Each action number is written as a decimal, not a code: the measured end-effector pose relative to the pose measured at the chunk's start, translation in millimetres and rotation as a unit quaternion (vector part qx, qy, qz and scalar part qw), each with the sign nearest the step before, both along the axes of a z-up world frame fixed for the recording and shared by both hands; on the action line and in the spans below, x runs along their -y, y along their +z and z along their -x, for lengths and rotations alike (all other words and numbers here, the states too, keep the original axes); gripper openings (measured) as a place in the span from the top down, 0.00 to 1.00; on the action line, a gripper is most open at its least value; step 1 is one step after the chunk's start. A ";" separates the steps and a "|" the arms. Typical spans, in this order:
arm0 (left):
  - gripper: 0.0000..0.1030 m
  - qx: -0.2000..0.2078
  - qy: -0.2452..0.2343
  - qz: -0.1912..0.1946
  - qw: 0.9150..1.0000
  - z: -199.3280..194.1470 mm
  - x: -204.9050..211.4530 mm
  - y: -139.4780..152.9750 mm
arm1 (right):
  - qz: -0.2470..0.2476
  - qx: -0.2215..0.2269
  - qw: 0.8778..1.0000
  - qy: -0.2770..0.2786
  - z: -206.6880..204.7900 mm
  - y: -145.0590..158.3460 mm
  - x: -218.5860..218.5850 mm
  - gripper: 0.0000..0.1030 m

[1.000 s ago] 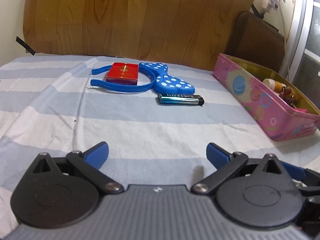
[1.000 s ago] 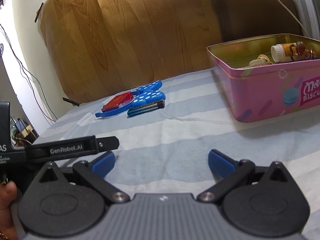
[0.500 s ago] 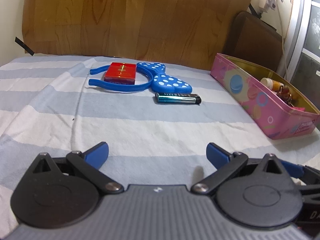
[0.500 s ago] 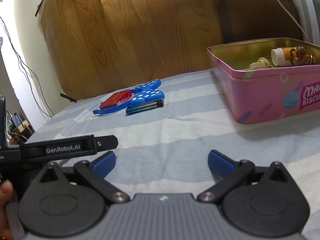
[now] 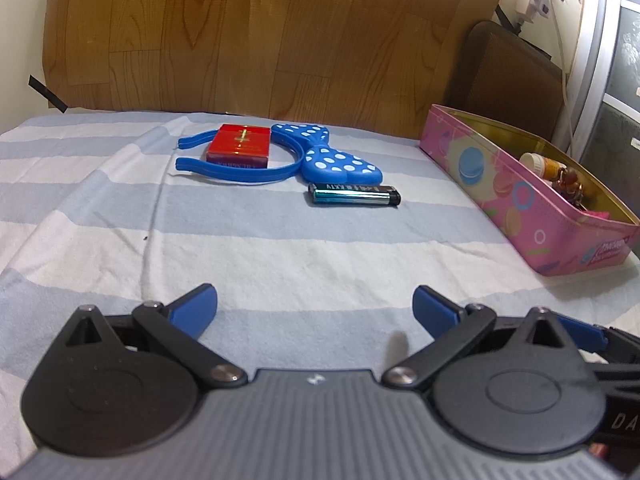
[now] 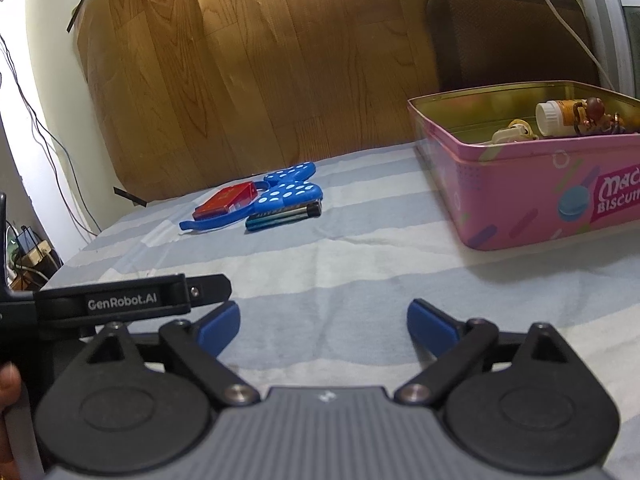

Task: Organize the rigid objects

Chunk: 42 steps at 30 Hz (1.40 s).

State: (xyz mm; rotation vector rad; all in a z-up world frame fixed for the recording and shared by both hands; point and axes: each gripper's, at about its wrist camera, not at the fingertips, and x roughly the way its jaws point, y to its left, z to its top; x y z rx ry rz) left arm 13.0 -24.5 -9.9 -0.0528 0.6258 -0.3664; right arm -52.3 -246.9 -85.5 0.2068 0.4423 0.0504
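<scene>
Striped cloth (image 5: 280,240), wood-grain backboard (image 5: 260,32)

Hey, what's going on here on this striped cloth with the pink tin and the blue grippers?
A person is tidying small hard items into the pink biscuit tin, which already holds a pill bottle and a few trinkets. Nothing is being handled right now: the left hand-held gripper is open and empty, and the right hand-held gripper, also empty, has just been closing slightly. Three things wait on the striped cloth: a red box, a blue polka-dot headband around it, and a lighter.
</scene>
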 end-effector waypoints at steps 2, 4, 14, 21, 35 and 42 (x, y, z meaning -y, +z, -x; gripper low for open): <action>0.00 0.000 0.000 0.000 1.000 0.2 0.1 0.0 | 0.001 0.000 1.000 -0.001 -0.1 -0.1 -0.4 0.08; 0.00 0.000 0.000 0.000 1.000 0.2 0.1 0.0 | 0.001 0.000 1.000 0.000 -0.1 -0.1 -0.1 0.08; 0.00 0.000 0.000 -0.001 1.000 0.4 0.4 0.2 | 0.001 0.000 1.000 -0.002 -0.1 0.0 -1.0 0.07; 0.00 -0.001 0.000 0.001 1.000 0.8 0.8 0.3 | 0.003 -0.001 1.000 0.000 -0.2 0.2 0.1 0.07; 0.00 0.000 -0.010 -0.060 0.998 -1.0 13.5 -1.6 | -0.006 0.001 1.000 0.012 3.6 -0.9 5.4 0.07; 0.00 0.000 -0.008 -0.039 0.999 -0.1 9.4 -0.2 | -0.020 0.004 1.000 0.023 4.4 -1.0 10.8 0.06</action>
